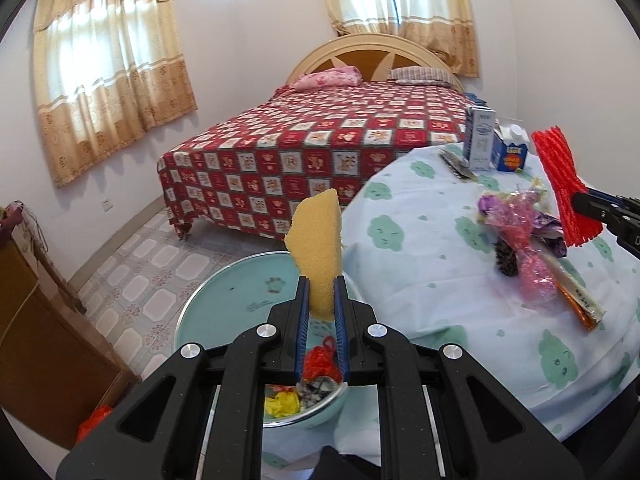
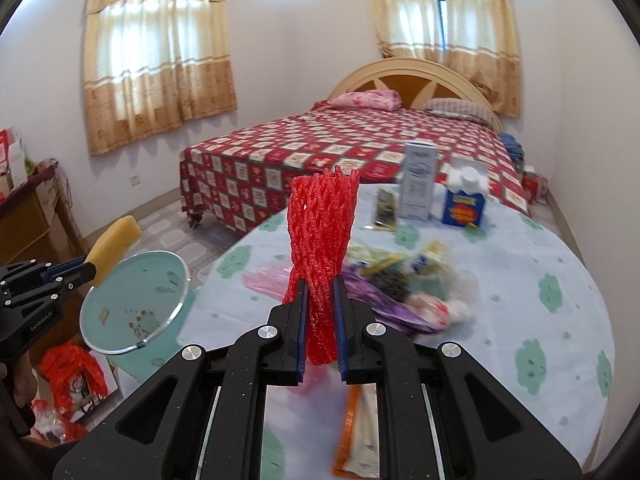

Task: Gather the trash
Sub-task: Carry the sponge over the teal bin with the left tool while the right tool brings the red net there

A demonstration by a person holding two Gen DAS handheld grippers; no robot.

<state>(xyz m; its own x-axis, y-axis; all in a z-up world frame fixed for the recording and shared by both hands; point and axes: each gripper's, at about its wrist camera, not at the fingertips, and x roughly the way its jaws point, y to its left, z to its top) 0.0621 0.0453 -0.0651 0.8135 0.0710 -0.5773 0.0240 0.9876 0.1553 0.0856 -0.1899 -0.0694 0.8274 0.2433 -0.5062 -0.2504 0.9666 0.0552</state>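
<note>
Left gripper (image 1: 322, 300) clamped on a torn yellow sponge piece (image 1: 318, 240), poised above the round pale-green bin (image 1: 224, 300) beside the table (image 1: 420, 280). For a clean drop, centre over the rim before parting the jaws. Right gripper (image 2: 320, 316) pinches a red foam mesh sleeve (image 2: 322, 236) above the table — bin it next.

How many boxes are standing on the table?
2: a tall pale carton at the table's far edge, and a shorter blue carton just right of it.
</note>
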